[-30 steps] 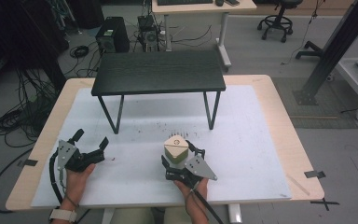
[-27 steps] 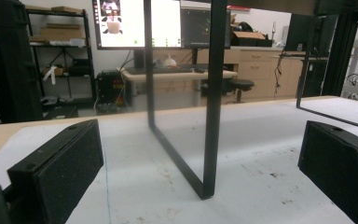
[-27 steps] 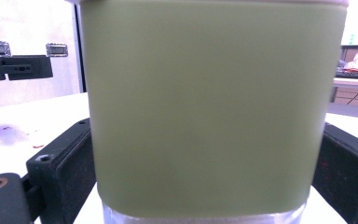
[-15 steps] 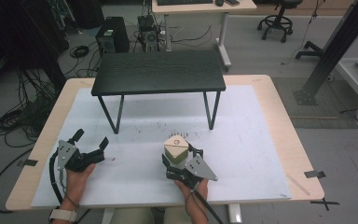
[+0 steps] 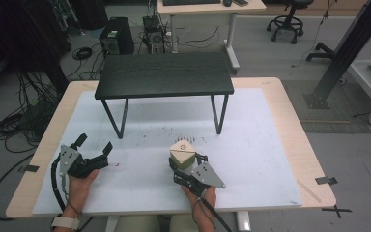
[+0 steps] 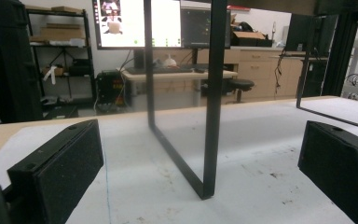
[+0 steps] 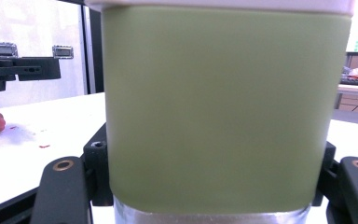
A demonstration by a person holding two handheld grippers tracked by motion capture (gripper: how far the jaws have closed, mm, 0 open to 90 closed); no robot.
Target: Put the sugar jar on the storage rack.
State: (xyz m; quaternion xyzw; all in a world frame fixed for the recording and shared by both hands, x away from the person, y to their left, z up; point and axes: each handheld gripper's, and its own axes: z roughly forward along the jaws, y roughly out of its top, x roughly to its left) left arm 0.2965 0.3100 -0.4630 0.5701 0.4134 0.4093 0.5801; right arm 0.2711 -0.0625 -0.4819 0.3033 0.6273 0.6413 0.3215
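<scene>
Grasping is the step I judge to be in hand: my right claw (image 5: 185,163) has just been closing, and in the right gripper view its jaws now sit against both flanks of the green container (image 7: 216,109), so I read it as clenched on that piece. The container stands on the white-covered worktop (image 5: 270,145), near my edge and a little right of centre, in front of the small black table (image 5: 164,75) and clear of its legs.

My left claw (image 5: 95,146) rests released over on the left side of the worktop, well apart from the container. In the left gripper view its pads (image 6: 60,163) stand wide with nothing between them, and one black leg (image 6: 213,93) of the small table rises straight ahead.

From above, the container shows a pale tan lid (image 5: 182,149) with rounded corners, roughly three-sided, with a small dark mark near its far edge. Up close its wall is a smooth, matt olive green with softly rounded edges, a pale rim above and what looks like a metallic band at the base. It stands upright.

Next I would lift it straight up, keeping it level. The smooth wall could slip, so the grip should hold firm before any travel.
</scene>
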